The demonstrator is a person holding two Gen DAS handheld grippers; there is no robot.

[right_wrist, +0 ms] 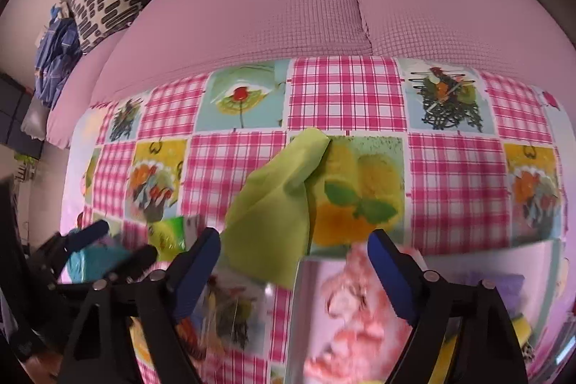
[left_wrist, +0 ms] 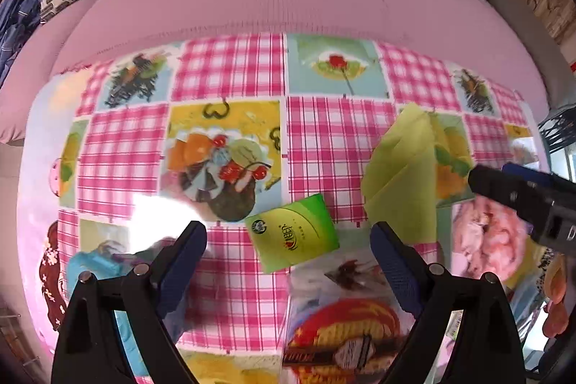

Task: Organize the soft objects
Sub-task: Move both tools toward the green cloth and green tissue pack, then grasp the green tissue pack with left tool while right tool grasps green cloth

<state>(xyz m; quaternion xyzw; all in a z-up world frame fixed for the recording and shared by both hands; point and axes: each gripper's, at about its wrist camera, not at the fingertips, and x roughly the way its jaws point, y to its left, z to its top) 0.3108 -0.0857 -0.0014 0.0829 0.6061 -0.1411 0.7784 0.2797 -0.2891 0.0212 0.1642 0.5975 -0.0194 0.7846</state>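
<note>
Cloth (right_wrist: pixel 273 204), yellow-green and folded, lies lengthwise with its narrow tip toward the sofa (right_wrist: pixel 288 6); both grippers gape, holding nothing.

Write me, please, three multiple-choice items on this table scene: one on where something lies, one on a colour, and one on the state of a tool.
1. Where does the green tissue packet lie, seen from the left wrist camera?
A. On the pink sofa
B. On the checked tablecloth, ahead between the left tool's fingers
C. On the patterned cushion

2. What colour is the folded cloth ahead of the right tool?
A. Yellow-green
B. Dark blue
C. White

3. How does the left tool stand?
A. Shut on the packet
B. Shut on the cloth
C. Open, holding nothing

Answers:
1 B, since the packet rests flat on the tablecloth between the two blue fingers.
2 A, as both views show the cloth in yellow-green.
3 C, because its fingers stand wide apart and touch nothing.
</note>
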